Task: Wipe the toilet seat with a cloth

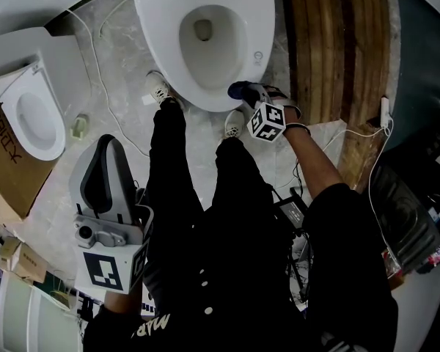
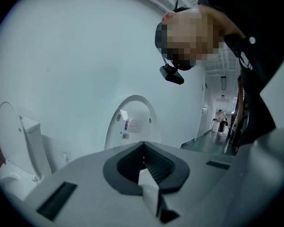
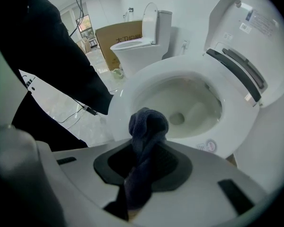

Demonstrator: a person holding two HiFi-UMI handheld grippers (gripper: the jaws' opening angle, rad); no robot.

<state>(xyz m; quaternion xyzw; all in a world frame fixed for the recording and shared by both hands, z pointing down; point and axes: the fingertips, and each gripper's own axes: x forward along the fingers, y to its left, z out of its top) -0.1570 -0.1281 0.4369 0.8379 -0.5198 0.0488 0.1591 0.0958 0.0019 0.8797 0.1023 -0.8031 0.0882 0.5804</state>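
The right gripper (image 3: 141,171) clamps a bunched dark-blue fabric cloth (image 3: 148,123), poised at the front rim of the white oval toilet seat (image 3: 128,96) (contact unclear). Wiping looks barely begun, with nearly the whole ring left. The left gripper (image 2: 146,167), jaws together and empty, points away.

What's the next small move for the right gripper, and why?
Probably press the cloth down onto the toilet seat at its front rim and start sweeping along it: the right gripper is shut on the cloth just at that rim, and contact isn't clear.
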